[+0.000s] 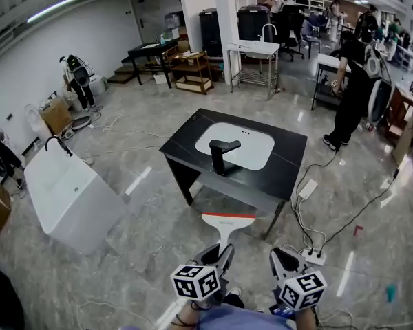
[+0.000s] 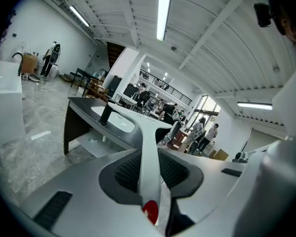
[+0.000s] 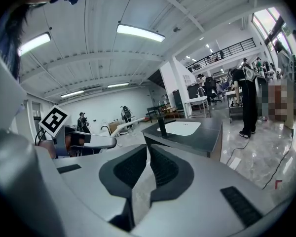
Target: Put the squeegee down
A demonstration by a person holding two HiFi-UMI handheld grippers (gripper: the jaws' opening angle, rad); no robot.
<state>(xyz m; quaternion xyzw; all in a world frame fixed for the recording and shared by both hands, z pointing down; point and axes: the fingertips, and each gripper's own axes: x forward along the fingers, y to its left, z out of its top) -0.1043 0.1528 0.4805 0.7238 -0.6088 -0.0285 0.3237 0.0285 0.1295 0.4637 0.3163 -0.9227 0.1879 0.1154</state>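
A white squeegee (image 1: 228, 221) with a red strip along its blade is held out in the air in front of me, blade pointing toward the vanity. My left gripper (image 1: 222, 252) is shut on its handle. In the left gripper view the white handle (image 2: 147, 149) runs out from between the dark pads, and the blade (image 2: 122, 113) spreads wide at the far end. My right gripper (image 1: 281, 257) hangs beside it at the same height, apart from the squeegee. Its pads (image 3: 160, 167) meet with nothing between them.
A black vanity table (image 1: 281, 160) with a white basin (image 1: 251, 146) and a black faucet (image 1: 222, 155) stands just ahead. A white bathtub (image 1: 65, 198) sits at the left. A power strip (image 1: 314, 256) and cables lie on the floor at the right. A person (image 1: 351, 95) stands at the far right.
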